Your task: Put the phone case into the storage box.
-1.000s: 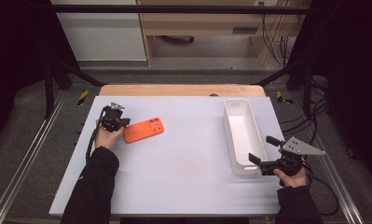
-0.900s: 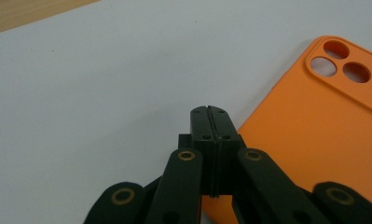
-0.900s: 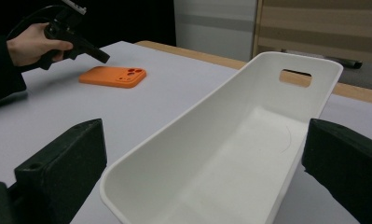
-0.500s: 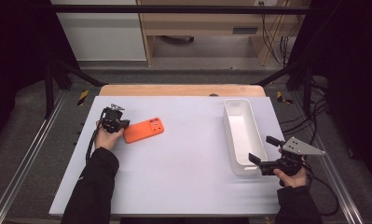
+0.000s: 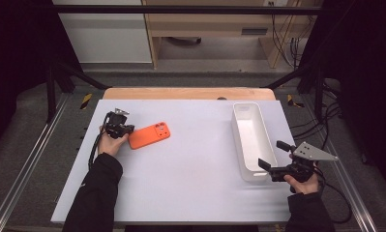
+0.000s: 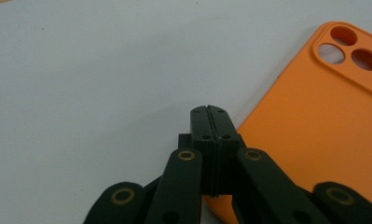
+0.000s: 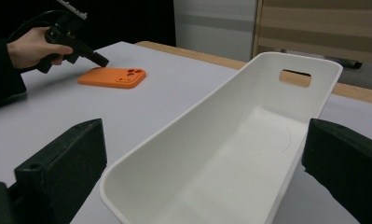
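Observation:
An orange phone case (image 5: 150, 136) lies flat on the white table, camera holes facing up (image 6: 314, 121). My left gripper (image 5: 129, 131) is shut with nothing between its jaws (image 6: 209, 112), its tip just beside the case's left edge. In the right gripper view it (image 7: 99, 59) hovers slightly above the case (image 7: 111, 77). A long white tray (image 5: 239, 140) stands at the right. My right gripper (image 5: 273, 154) is open, its jaws standing wide on either side of the tray's near end (image 7: 202, 177) without pressing on it.
The tray (image 7: 174, 140) holds nothing and has a handle slot in its far wall. A wooden strip (image 5: 185, 93) runs along the table's far edge. Metal rails (image 5: 31, 159) flank the table. White table surface (image 5: 195, 169) stretches between the two hands.

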`<action>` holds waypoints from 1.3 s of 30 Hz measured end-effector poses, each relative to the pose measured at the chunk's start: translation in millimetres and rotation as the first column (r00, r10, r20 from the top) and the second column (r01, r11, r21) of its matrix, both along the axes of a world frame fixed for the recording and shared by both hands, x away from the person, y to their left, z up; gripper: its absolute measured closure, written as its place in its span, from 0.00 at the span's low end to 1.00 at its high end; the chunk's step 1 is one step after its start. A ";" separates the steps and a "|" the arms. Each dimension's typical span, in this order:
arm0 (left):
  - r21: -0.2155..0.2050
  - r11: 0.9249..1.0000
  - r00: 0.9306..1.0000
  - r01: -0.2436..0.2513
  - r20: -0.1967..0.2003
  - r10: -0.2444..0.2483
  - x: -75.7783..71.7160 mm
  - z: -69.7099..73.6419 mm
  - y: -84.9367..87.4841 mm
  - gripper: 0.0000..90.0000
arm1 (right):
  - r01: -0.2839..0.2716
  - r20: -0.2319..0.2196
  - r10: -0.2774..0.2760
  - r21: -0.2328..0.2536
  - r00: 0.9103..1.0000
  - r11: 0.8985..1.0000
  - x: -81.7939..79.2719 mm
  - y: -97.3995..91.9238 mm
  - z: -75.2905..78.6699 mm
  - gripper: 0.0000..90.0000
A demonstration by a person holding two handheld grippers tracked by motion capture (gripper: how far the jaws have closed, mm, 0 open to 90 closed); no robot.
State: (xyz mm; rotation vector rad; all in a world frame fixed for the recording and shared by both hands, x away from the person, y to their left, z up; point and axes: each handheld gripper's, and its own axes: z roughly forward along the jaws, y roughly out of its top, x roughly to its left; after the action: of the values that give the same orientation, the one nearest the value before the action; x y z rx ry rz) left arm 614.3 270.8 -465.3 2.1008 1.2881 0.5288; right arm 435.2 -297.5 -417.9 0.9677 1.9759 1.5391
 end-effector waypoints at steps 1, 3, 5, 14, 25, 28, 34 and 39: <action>0.001 1.000 1.000 0.005 -0.002 -0.005 -2.1 0.2 -0.2 1.00 | 0.001 0.000 -0.001 -0.001 1.000 1.000 0.0 -0.1 0.0 0.00; 0.004 1.000 1.000 0.012 -0.004 -0.012 -4.6 0.5 -0.7 1.00 | 0.001 0.000 -0.001 -0.001 1.000 1.000 0.0 0.0 0.0 0.00; 0.005 1.000 1.000 0.015 -0.004 -0.015 -5.9 0.5 -1.1 1.00 | 0.001 -0.001 -0.001 -0.001 1.000 1.000 0.0 0.0 0.0 0.00; 0.002 0.999 0.999 0.039 -0.008 -0.039 -16.6 0.4 -2.7 1.00 | 0.000 -0.001 0.000 0.000 1.000 1.000 -0.1 -0.2 0.2 0.00; -0.003 0.998 0.998 0.062 -0.010 -0.062 -30.9 0.1 -6.2 1.00 | 0.004 0.003 -0.004 -0.001 1.000 1.000 -0.1 -0.4 0.4 0.00; -0.006 0.997 0.997 0.071 -0.011 -0.071 -35.5 -0.1 -7.7 1.00 | 0.003 0.002 -0.003 0.002 1.000 1.000 -0.5 -0.5 0.7 0.00; 0.000 0.996 0.996 0.092 -0.006 -0.092 -45.5 -0.2 -11.3 1.00 | 0.004 0.003 -0.004 0.002 1.000 1.000 -0.5 -0.4 0.9 0.00; -0.002 0.995 0.995 0.102 -0.004 -0.102 -51.3 -0.3 -12.9 1.00 | 0.003 0.003 -0.003 0.001 1.000 1.000 -0.6 -0.4 1.0 0.00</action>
State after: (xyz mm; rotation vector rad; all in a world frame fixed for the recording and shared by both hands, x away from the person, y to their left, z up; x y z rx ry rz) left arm 563.0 257.9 -465.6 2.1536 1.1756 0.4793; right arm 434.6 -297.9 -416.9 0.9675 1.9710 1.5398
